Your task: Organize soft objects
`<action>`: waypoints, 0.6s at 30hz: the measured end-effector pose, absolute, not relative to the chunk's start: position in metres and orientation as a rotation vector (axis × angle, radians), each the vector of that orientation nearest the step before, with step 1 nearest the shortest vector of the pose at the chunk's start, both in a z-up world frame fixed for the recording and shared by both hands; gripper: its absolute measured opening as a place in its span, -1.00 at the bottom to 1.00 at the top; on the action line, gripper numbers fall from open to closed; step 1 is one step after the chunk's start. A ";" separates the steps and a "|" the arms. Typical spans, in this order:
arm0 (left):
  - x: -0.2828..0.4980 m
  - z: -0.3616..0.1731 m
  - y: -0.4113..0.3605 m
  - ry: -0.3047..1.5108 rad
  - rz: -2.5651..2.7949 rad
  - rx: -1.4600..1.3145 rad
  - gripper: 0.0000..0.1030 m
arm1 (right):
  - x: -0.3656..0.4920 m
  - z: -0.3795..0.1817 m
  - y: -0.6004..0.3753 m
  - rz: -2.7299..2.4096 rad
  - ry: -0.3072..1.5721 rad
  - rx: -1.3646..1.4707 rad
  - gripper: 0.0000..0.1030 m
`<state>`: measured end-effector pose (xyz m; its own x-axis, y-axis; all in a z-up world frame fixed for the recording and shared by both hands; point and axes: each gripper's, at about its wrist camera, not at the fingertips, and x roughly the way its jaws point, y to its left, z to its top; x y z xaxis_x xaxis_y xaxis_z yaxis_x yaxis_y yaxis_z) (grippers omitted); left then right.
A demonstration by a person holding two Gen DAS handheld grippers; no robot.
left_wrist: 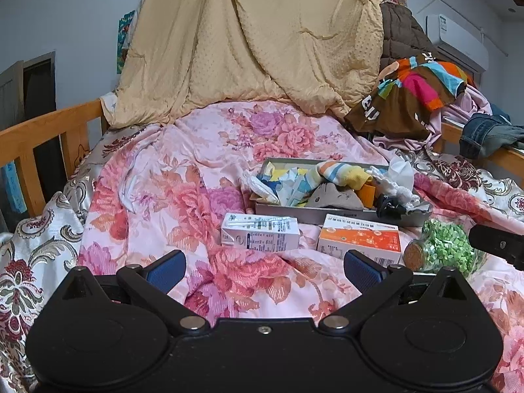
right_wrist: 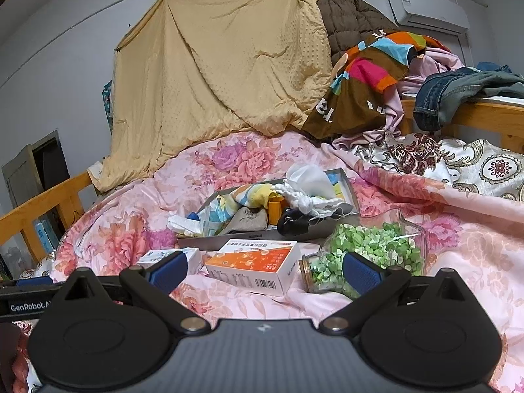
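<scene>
- The floral quilt (left_wrist: 203,196) covers the whole bed and everything rests on it. It is rumpled and yielding, so if I press down or snag a fold, I judge the things nearer me than the grey tray (left_wrist: 327,214) could shift or tip.
- The grey tray lies mid-bed, heaped with the soft things: a striped sock (left_wrist: 340,172), a grey pouch (left_wrist: 330,196), white tissue (left_wrist: 401,168). They spill over its rim and overlap, so lifting one may drag out a neighbour.
- The glass jar of green bits (right_wrist: 370,255) lies on its side just in front of the tray's right end. A nudge could roll it.
- The orange box (right_wrist: 255,267) and the white box (left_wrist: 260,234) lie just before the tray; reaching over them risks knocking them.
- My left gripper (left_wrist: 262,271) and right gripper (right_wrist: 263,271) both hover low in front of the tray, jaws spread wide, holding nothing.
</scene>
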<state>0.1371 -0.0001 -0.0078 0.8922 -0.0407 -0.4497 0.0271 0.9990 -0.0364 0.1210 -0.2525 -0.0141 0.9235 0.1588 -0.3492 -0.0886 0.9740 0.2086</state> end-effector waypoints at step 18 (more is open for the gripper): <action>0.128 -0.011 0.006 0.509 -0.016 -0.090 0.98 | 0.112 -0.021 -0.251 0.105 0.407 0.167 0.99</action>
